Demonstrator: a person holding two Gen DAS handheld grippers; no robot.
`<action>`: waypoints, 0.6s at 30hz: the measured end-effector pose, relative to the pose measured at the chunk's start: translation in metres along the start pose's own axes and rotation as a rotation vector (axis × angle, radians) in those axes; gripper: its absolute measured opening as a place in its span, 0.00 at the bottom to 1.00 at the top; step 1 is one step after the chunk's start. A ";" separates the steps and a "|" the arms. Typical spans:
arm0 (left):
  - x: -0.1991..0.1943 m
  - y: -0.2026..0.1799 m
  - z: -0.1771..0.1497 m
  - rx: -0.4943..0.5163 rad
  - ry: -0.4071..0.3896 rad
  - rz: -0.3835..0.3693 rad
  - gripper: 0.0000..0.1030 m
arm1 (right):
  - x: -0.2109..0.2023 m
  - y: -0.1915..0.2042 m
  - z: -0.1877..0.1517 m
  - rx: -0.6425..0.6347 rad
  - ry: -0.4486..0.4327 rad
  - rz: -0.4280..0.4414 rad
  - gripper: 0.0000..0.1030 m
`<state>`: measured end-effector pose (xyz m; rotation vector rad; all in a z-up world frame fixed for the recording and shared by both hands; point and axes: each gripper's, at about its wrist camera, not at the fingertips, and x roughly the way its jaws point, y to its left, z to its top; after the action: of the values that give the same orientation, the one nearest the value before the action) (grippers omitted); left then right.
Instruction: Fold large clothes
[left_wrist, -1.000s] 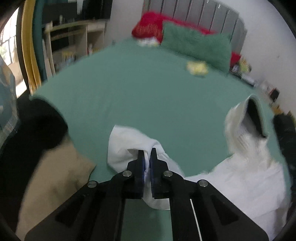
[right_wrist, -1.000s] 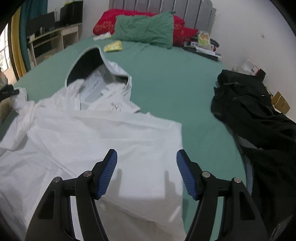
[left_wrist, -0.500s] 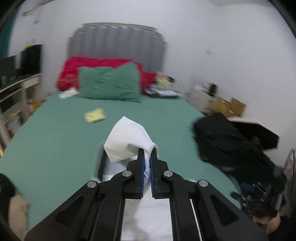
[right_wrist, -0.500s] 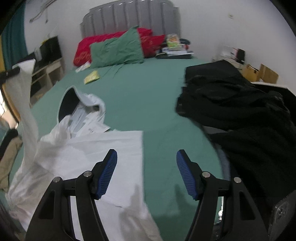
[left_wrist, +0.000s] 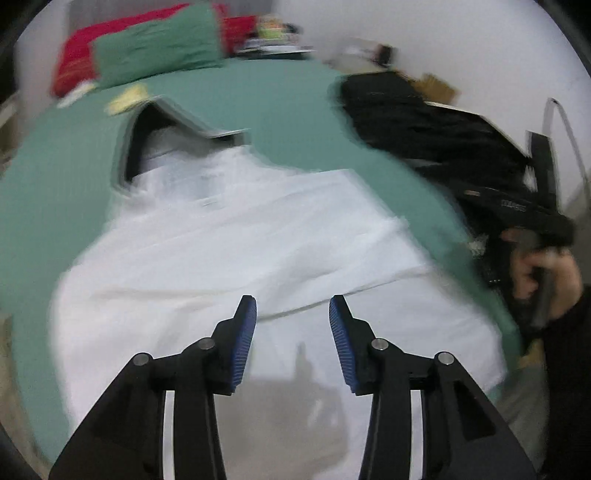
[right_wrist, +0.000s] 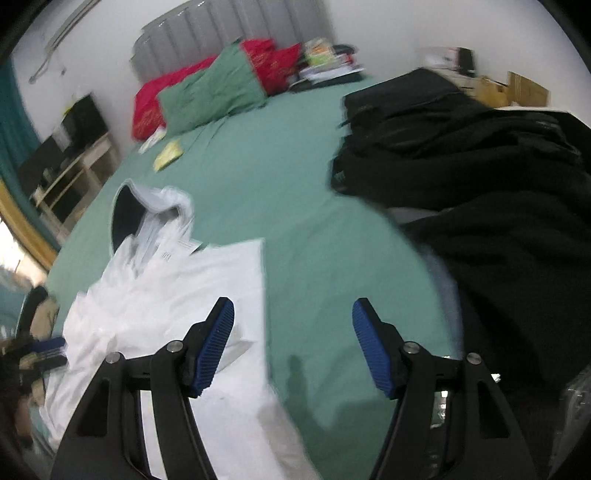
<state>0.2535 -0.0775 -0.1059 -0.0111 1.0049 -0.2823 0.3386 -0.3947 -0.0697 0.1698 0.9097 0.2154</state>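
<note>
- The white hooded garment (right_wrist: 166, 302) is spread flat on the green bed (right_wrist: 280, 177), hood (right_wrist: 147, 210) pointed toward the pillows (right_wrist: 210, 92).
- The left gripper (left_wrist: 292, 314) is seen over the garment's lower half, fingers spread wide, nothing pinched between them.
- The right gripper (right_wrist: 293, 321) is parked over the garment's right edge, also wide open and empty.
- A black clothes pile (right_wrist: 480, 184) is heaped on the bed's right side, well apart from the garment.

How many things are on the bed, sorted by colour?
White: 1, the hoodie
Black: 1, the clothes pile
Green: 1, the pillow
Red: 1, the pillow
Yellow: 1, a small item
Total: 5, not counting the blurred clutter by the headboard.
</note>
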 end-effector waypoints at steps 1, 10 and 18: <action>-0.007 0.027 -0.007 -0.031 0.007 0.053 0.42 | 0.008 0.015 -0.002 -0.029 0.018 0.023 0.65; -0.003 0.168 -0.013 -0.143 0.009 0.286 0.42 | 0.067 0.108 -0.030 -0.376 0.147 -0.096 0.65; 0.043 0.175 0.003 -0.088 0.016 0.267 0.42 | 0.115 0.083 -0.001 -0.283 0.251 0.042 0.61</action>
<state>0.3178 0.0801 -0.1643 0.0452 1.0212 0.0061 0.3967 -0.2851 -0.1380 -0.1033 1.1136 0.4085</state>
